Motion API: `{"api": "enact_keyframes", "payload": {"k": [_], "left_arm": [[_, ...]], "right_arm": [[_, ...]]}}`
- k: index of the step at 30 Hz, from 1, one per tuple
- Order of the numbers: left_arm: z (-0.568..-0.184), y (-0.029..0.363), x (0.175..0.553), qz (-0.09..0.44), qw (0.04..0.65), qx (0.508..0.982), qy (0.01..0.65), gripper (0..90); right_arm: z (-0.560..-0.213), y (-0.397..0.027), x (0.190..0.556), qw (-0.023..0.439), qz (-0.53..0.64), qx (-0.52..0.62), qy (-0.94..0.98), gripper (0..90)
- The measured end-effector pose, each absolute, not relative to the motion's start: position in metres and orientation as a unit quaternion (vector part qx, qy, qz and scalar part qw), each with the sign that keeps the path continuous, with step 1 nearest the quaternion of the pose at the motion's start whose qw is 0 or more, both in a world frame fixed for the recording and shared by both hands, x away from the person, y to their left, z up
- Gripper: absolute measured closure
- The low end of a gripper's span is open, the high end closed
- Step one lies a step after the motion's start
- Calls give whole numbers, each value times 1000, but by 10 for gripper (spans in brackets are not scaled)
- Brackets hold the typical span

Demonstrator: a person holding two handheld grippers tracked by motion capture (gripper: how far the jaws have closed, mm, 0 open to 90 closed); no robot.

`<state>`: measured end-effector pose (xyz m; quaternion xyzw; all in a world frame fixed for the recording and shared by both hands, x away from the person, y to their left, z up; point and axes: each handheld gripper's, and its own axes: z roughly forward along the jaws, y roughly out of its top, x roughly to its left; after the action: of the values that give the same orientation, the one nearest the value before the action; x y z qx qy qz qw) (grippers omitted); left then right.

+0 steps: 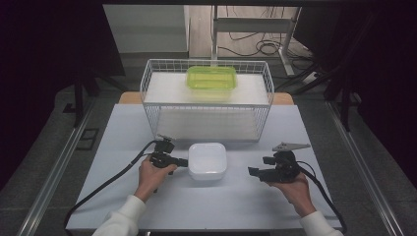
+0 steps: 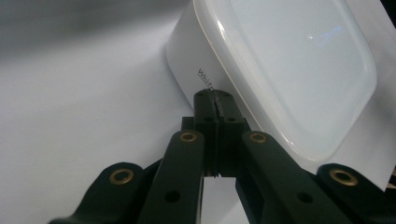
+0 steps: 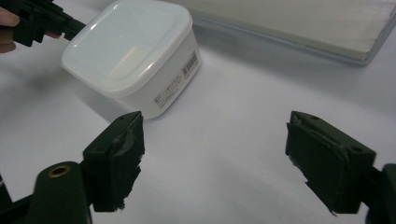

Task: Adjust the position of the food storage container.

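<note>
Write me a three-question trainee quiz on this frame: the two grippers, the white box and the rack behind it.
1. True or false: the left gripper has its jaws shut, with their tips at the side of the white lidded container.
2. What lies on the upper shelf of the white wire rack? A) a red mug B) a green lidded container C) a folded towel
3. How do the jaws of the right gripper stand, and is anything between them?

Key:
1. True.
2. B.
3. Wide open, with nothing between them; the white container sits beyond them on the table.
</note>
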<state>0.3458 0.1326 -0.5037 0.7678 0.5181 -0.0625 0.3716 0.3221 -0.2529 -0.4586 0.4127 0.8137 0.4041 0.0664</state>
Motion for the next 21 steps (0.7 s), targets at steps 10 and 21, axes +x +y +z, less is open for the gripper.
{"api": "enact_keyframes", "payload": {"k": [10,21], "left_arm": [[-471,162,333,-12,423,745,515,674],[-443,178,312,-3,468,720,512,358]], "right_arm": [[-453,-253,317,52,445,426,786,97],[-424,-226,312,57,477,392,785,78]]}}
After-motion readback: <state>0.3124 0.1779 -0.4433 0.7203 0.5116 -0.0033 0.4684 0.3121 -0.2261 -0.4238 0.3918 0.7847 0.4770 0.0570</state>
